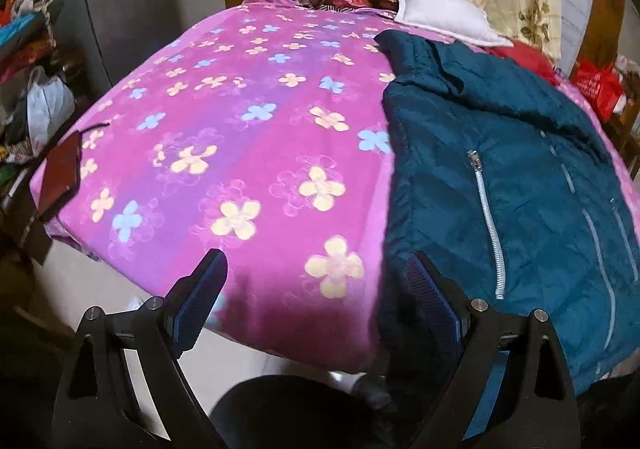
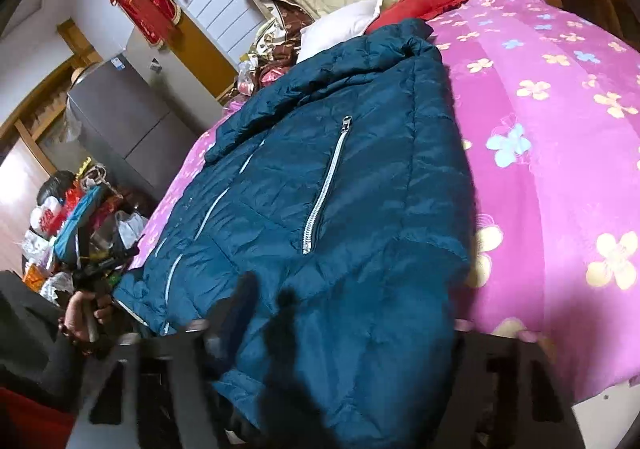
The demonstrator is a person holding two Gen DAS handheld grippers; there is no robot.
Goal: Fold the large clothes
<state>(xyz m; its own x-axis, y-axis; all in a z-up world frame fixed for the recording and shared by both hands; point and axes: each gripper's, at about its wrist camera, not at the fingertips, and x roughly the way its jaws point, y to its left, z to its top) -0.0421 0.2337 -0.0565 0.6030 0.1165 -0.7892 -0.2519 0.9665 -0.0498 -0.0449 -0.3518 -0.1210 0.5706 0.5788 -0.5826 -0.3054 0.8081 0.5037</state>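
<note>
While the bed with its pink flower-printed cover [image 1: 248,97] fills both views, the teal quilted jacket with silver zips [image 2: 320,189] lies spread flat on it, hem hanging over the near edge; a white pillow [image 1: 440,15] sits beyond the collar; the left claw [image 1: 316,281] stands wide over bare cover, its right finger at the jacket's side edge, holding nothing; the right claw [image 2: 332,329] is blurred over the hem, and whether it grips cannot be told.
</note>
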